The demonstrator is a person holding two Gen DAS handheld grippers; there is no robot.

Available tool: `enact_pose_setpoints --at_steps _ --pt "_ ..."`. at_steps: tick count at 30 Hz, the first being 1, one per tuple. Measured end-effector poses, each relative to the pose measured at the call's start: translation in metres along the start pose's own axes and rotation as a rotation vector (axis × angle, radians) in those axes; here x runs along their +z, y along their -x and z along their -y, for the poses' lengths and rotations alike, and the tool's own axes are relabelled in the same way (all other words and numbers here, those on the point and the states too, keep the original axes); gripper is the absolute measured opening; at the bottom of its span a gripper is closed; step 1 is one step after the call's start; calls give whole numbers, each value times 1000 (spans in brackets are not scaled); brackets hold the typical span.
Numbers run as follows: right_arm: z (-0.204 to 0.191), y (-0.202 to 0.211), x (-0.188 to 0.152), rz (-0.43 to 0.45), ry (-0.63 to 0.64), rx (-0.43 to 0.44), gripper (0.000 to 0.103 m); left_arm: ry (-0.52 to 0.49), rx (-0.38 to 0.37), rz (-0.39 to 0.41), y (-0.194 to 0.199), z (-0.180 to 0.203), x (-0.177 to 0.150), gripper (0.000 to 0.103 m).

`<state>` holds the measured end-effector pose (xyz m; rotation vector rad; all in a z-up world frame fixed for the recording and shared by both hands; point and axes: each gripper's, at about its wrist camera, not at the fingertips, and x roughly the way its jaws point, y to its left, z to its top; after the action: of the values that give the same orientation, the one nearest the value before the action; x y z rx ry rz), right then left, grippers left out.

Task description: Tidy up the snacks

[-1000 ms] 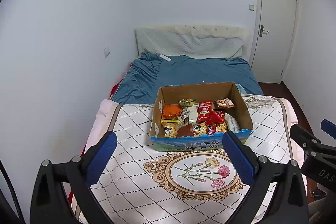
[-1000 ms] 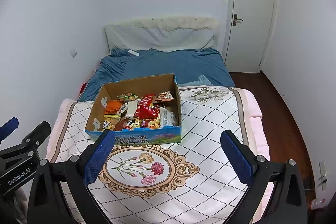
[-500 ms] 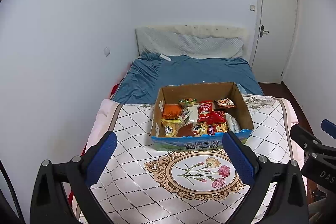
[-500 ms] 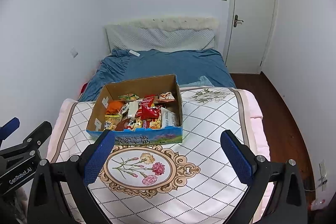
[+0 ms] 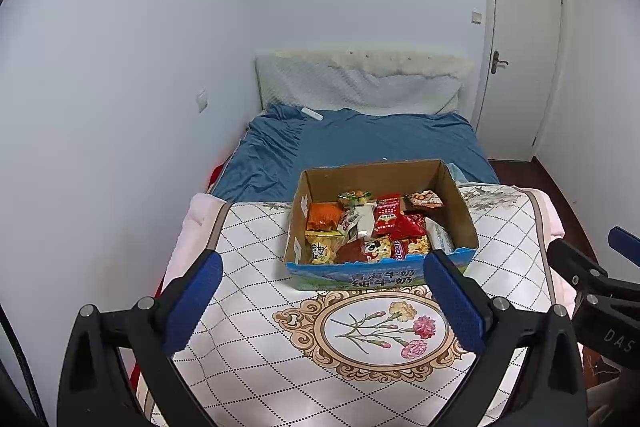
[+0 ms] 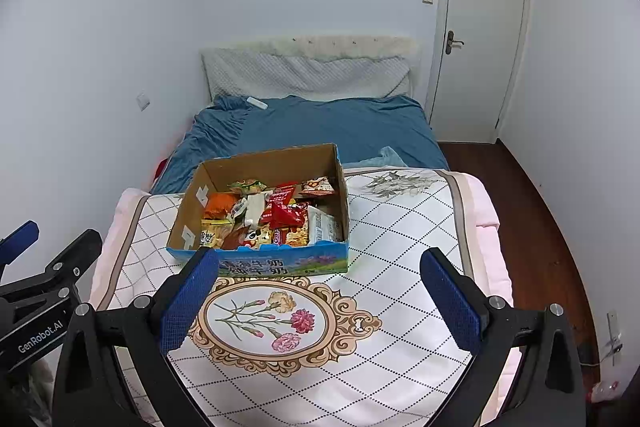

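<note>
An open cardboard box (image 5: 460, 203) (image 6: 188, 211) with a blue printed front stands on a quilted floral blanket (image 5: 256, 307) (image 6: 400, 227). Several snack packets (image 5: 372, 227) (image 6: 272, 215) in red, orange, yellow and white lie jumbled inside it. My left gripper (image 5: 322, 301) hovers open in front of the box, nothing between its blue pads. My right gripper (image 6: 320, 299) also hangs open and empty, on the near side of the box. Each gripper shows at the edge of the other's view: right gripper (image 5: 600, 279), left gripper (image 6: 40, 275).
Behind the blanket lies a bed with a blue sheet (image 5: 360, 143) (image 6: 320, 123) and a white padded headboard (image 5: 360, 79). A small white object (image 5: 312, 114) rests near the headboard. A shut white door (image 5: 524, 47) (image 6: 480, 27) stands right, with dark wooden floor (image 6: 540, 227) beside the bed.
Both views have drifted very slightly; the box and packets have not moved. Both grippers stay open.
</note>
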<state>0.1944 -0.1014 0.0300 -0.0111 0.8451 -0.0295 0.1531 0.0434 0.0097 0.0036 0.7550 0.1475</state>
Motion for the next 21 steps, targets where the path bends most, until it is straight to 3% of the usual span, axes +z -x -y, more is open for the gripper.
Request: enact_pose_setpoints --at_steps 21 --pt "0 6 4 5 12 18 103 -10 -9 -4 4 4 0 103"
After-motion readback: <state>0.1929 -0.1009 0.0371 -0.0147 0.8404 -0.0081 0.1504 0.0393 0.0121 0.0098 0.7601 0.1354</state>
